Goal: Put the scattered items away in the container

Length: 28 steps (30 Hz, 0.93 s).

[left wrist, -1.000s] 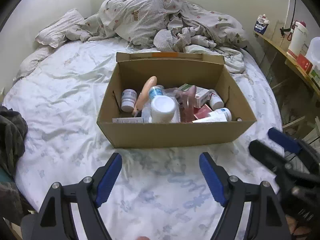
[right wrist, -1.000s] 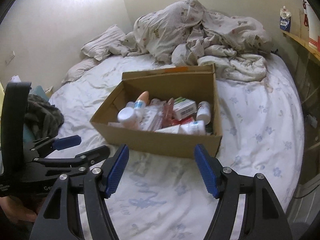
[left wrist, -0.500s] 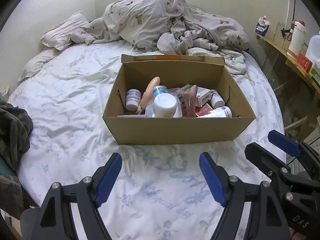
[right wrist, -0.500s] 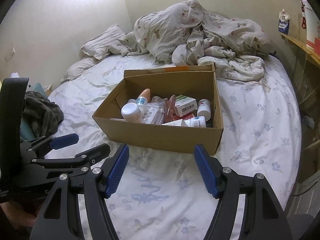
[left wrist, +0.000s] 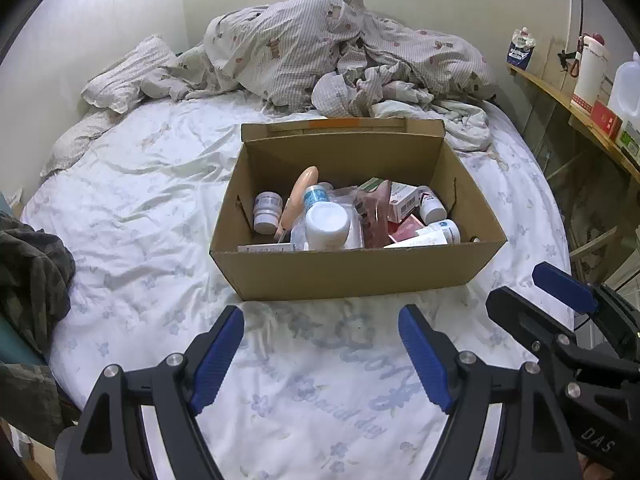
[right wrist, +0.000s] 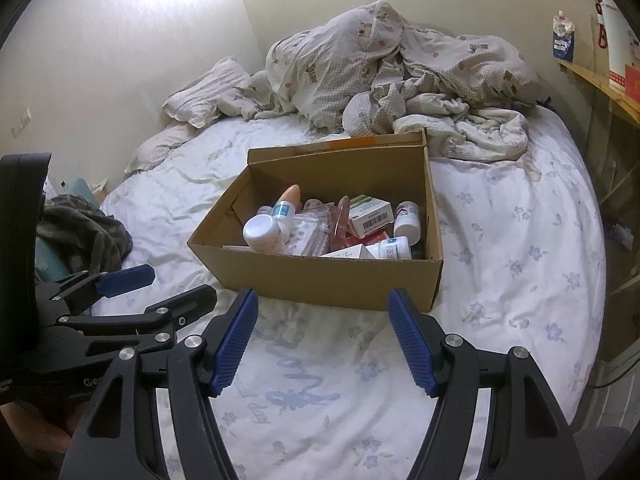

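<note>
An open cardboard box (left wrist: 344, 276) (right wrist: 332, 284) stands on the bed. It holds several small items: a white jar (left wrist: 326, 226) (right wrist: 262, 232), a peach tube (left wrist: 298, 196), a blue-labelled bottle (right wrist: 285, 211), a green and white carton (right wrist: 370, 214) and white pill bottles (left wrist: 432, 208). My left gripper (left wrist: 320, 354) is open and empty, above the sheet in front of the box. My right gripper (right wrist: 324, 342) is open and empty, also in front of the box. Each gripper shows in the other's view, the right (left wrist: 560, 320) and the left (right wrist: 132, 288).
A white flowered sheet (left wrist: 132, 220) covers the bed. A crumpled duvet (left wrist: 320, 52) and a pillow (left wrist: 124, 76) lie at the far end. Dark camouflage clothing (left wrist: 28, 272) lies at the left edge. A wooden shelf (left wrist: 580, 100) with bottles and boxes runs along the right wall.
Both grippers have drawn back and risen a little from the box, so it looks smaller and farther. Both stay open and empty. The box contents have not moved.
</note>
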{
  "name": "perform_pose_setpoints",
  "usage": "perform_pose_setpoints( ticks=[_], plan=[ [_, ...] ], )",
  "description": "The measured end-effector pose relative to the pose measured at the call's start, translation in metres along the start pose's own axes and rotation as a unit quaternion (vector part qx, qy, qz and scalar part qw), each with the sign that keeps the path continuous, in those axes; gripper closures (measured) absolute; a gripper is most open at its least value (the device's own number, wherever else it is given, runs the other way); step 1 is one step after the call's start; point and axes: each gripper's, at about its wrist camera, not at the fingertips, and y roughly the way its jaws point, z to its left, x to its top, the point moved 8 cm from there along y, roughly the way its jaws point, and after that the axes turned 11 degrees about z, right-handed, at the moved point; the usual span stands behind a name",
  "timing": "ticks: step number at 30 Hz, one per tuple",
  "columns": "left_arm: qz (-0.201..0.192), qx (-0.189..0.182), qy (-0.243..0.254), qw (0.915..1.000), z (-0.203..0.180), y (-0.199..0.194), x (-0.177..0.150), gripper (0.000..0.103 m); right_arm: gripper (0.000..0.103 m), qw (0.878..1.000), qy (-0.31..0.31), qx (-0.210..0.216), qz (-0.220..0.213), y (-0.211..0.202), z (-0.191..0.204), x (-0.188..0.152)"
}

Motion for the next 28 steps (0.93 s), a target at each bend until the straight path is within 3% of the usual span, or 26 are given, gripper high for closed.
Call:
perform_pose_setpoints(
  ticks=[28],
  plan=[
    [-0.005, 0.001, -0.007, 1.0000, -0.0071, -0.0034, 0.0077, 0.023, 0.031, 1.000, 0.025, 0.017, -0.003, -0.0008, -0.0083, 0.0023]
  ],
)
